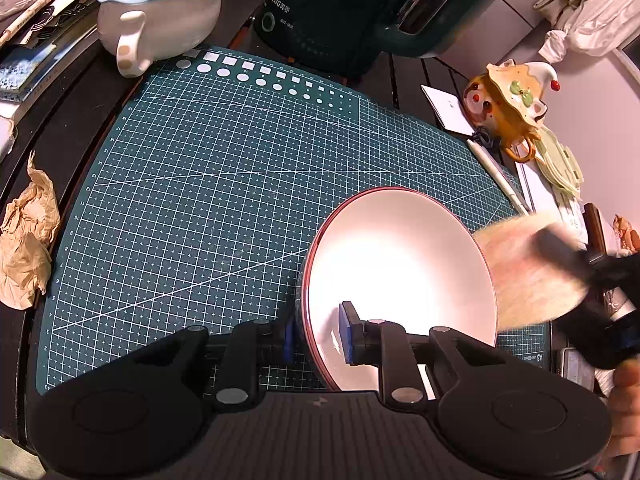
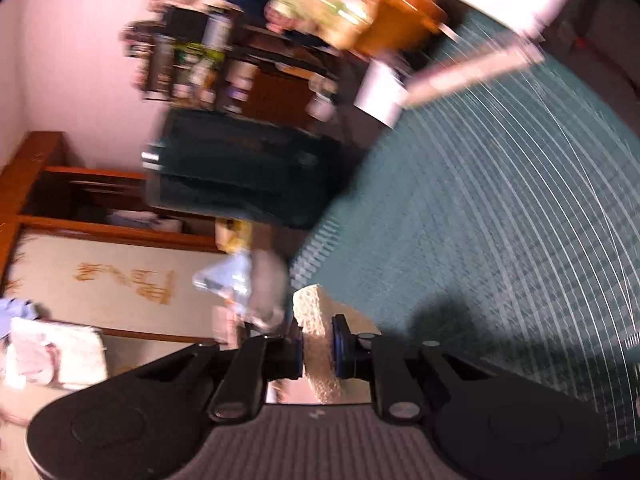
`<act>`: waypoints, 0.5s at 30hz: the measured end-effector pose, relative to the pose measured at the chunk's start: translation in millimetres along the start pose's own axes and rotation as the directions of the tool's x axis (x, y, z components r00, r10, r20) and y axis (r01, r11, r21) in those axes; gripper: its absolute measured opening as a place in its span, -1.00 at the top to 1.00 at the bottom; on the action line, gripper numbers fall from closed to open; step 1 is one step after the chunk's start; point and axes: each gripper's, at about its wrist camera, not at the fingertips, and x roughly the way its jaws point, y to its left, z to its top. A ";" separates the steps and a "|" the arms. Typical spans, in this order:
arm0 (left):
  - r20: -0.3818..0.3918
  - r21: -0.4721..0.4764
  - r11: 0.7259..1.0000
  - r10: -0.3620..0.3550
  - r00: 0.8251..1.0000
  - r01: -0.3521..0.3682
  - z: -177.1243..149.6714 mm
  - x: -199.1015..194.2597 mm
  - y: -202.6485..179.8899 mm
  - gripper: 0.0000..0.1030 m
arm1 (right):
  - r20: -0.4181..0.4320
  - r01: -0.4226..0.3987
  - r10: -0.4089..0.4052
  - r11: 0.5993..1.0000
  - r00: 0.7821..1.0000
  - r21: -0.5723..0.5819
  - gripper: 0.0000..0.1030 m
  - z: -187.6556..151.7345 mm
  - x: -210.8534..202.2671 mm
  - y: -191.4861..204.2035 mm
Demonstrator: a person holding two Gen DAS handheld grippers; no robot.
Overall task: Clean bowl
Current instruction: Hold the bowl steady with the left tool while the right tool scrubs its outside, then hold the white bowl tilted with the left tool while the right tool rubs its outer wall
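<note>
Left gripper (image 1: pixel 318 330) clamped on the near rim of the white bowl (image 1: pixel 400 280), tilted on edge over the cutting mat (image 1: pixel 200 200); right gripper (image 2: pixel 318 350) pinched on a pale sponge (image 2: pixel 316 332), poised just right of the bowl's open face.

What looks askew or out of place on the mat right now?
The bowl is tipped up on edge, clamped at its rim by the left gripper, deliberately, it seems. A crumpled brown paper lies off the cutting mat's left edge. Nothing looks spilled or broken.
</note>
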 end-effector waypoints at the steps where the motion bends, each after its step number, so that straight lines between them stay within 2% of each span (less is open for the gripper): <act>1: 0.000 0.000 1.000 0.000 1.000 0.000 -0.3 -0.2 0.0 0.60 | 0.008 -0.009 0.009 1.000 1.000 -0.005 0.75 0.2 -1.5 0.7; 2: 0.000 0.000 1.000 0.000 1.000 0.000 -0.2 -0.2 -0.1 0.59 | 0.011 -0.009 0.009 1.000 1.000 -0.006 0.75 0.5 -1.2 0.4; 4: 0.000 0.001 1.000 0.000 1.000 0.000 -0.1 -0.3 -0.5 0.59 | -0.018 0.060 -0.059 0.998 0.998 0.015 0.75 -3.2 10.0 -11.5; 6: 0.000 0.000 1.000 -0.001 1.000 0.001 0.0 -0.2 -0.5 0.59 | -0.049 0.097 -0.095 0.995 0.994 0.038 0.75 -6.2 18.8 -20.0; 8: -0.001 -0.001 1.000 -0.001 1.000 0.001 0.1 -0.2 -0.6 0.59 | -0.056 0.082 -0.079 0.995 0.995 0.049 0.75 -5.2 18.7 -18.5; 12: -0.004 0.001 1.000 -0.001 1.000 0.001 1.6 0.4 -1.4 0.59 | 0.010 -0.022 0.022 1.000 1.000 0.015 0.75 0.8 2.4 -3.6; 14: -0.006 0.002 1.000 -0.001 1.000 0.001 2.8 0.7 -1.9 0.59 | 0.019 -0.007 0.007 1.000 1.000 0.022 0.75 0.3 4.6 -6.7; 15: -0.007 0.002 1.000 -0.001 1.000 0.001 3.4 0.9 -2.1 0.59 | 0.010 0.025 -0.026 0.999 1.000 0.029 0.75 -1.1 8.9 -10.7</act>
